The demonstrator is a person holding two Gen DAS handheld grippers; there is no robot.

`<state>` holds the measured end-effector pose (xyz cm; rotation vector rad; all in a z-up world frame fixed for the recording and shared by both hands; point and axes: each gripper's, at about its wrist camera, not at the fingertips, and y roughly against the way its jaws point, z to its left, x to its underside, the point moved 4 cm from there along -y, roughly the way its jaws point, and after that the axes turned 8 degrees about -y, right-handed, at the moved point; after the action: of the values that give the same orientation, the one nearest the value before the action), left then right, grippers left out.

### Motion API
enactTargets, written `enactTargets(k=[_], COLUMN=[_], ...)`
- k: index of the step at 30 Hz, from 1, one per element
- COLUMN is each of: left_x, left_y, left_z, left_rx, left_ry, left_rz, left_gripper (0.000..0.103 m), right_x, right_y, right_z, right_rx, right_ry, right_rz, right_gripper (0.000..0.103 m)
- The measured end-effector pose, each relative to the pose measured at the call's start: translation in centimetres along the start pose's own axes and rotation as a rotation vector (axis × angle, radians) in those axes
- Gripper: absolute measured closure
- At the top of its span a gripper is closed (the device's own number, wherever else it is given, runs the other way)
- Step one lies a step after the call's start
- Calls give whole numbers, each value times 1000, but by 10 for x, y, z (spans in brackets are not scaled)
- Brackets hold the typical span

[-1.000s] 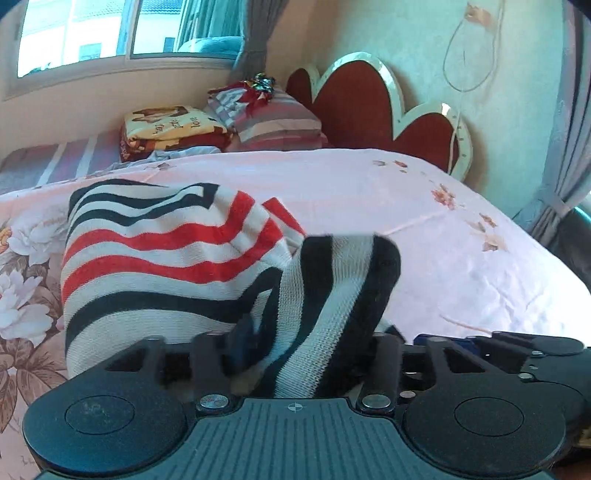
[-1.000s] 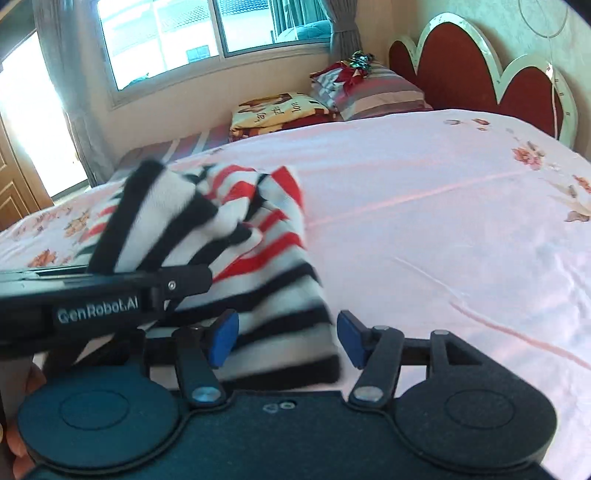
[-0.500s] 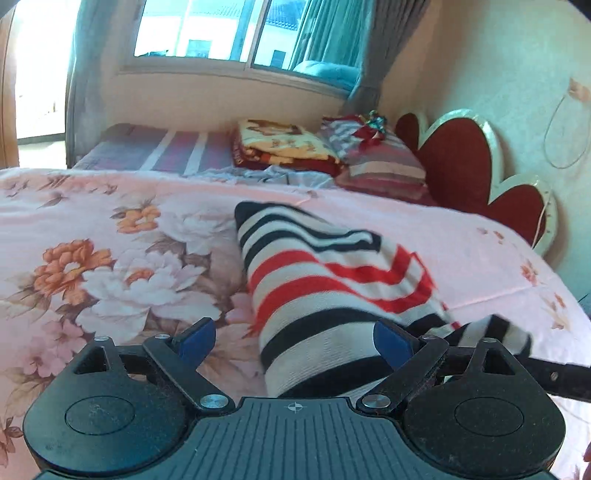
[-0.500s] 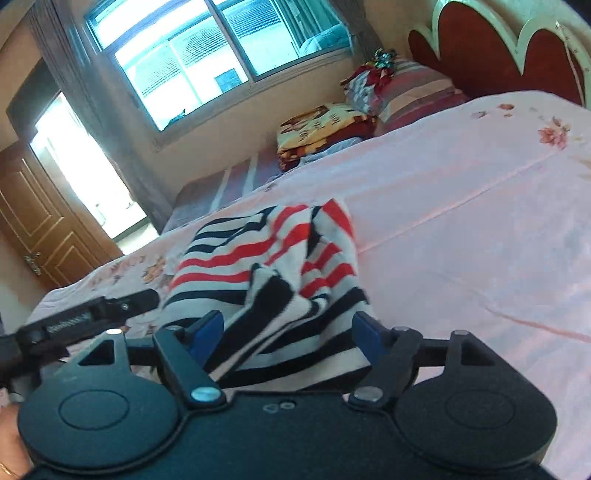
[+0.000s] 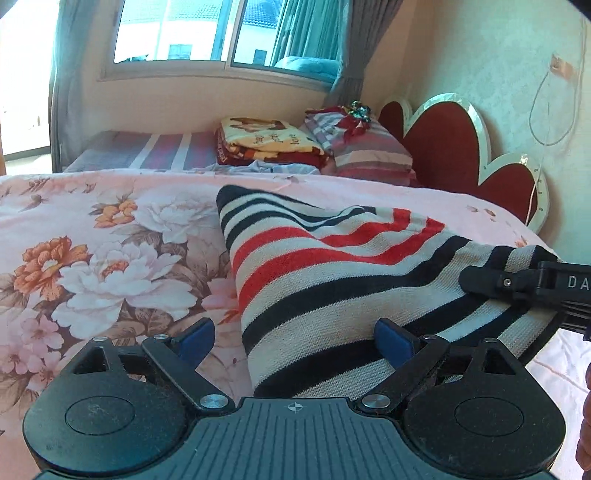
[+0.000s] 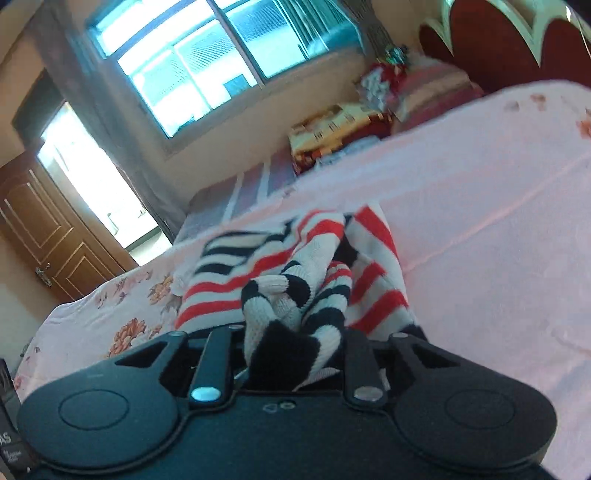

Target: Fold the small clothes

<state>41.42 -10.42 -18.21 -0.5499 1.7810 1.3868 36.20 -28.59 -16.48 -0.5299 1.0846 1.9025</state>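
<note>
Since the earlier frame the right gripper [image 6: 288, 354] had just closed, pinching a bunched corner of the striped garment [image 5: 332, 280], which lay on the pink floral bedspread [image 5: 92, 240]; the left gripper [image 5: 295, 339] had let go and stood wide over its near edge.

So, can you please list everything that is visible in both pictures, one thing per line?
striped garment: one, red, black and white, on the bedspread.
bedspread: one, pink with flowers, covers the bed.
folded blanket: one, yellow and dark red, below the window.
pillow: one, striped, by the headboard.
headboard: one, dark red.
window: one, back wall.
door: one, brown, left.
left gripper: black, open, astride the garment's edge.
right gripper: black, just closed on the garment.
</note>
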Motion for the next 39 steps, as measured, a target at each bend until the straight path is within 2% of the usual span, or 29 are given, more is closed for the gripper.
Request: enactTargets(k=[2, 5, 7, 11, 14, 16, 17, 19, 23, 25, 29, 34, 39], left_x=[0, 18, 24, 24, 24, 26, 28, 32, 29, 23, 0, -32, -46], left_y=[-4, -26, -28, -26, -22, -21, -23, -27, -24, -16, -6, -18, -57], left_z=[-5, -14, -14, -11, -15, -17, -16, -16, -17, -18, -14, -9, 9], left_rx=[16, 13, -9, -1, -7, -3, 3, 21, 13, 10, 3, -28, -123], left_ry=[-3, -34, -18, -8, -49, -62, -53, -23, -29, -44, -12, -7, 12], left_rz=[18, 96, 92, 101, 97, 98, 103, 128, 138, 121, 66, 39, 97], left_gripper=[10, 10, 0, 0, 0, 0, 0, 0, 0, 0, 0, 0, 0], right_x=[2, 24, 27, 18, 21, 26, 30, 44, 39, 28, 2, -18, -30], right_y=[4, -22, -19, 3, 22, 29, 27, 14, 9, 17, 26, -6, -56], right_z=[-17, -59, -62, -58, -67, -70, -74, -79, -66, -56, -30, -9, 2], right_rx=[26, 93, 76, 91, 104, 154, 185, 228, 259, 254, 224, 210, 262], right_ry=[-35, -127, -131, -117, -135, -101, -83, -60, -2, 26, 85, 121, 131], right_rz=[-1, 124, 112, 112, 115, 102, 102, 124, 117, 81, -6, -7, 6], right_gripper=[82, 79, 79, 65, 67, 73, 78, 78, 77, 73, 73, 73, 73])
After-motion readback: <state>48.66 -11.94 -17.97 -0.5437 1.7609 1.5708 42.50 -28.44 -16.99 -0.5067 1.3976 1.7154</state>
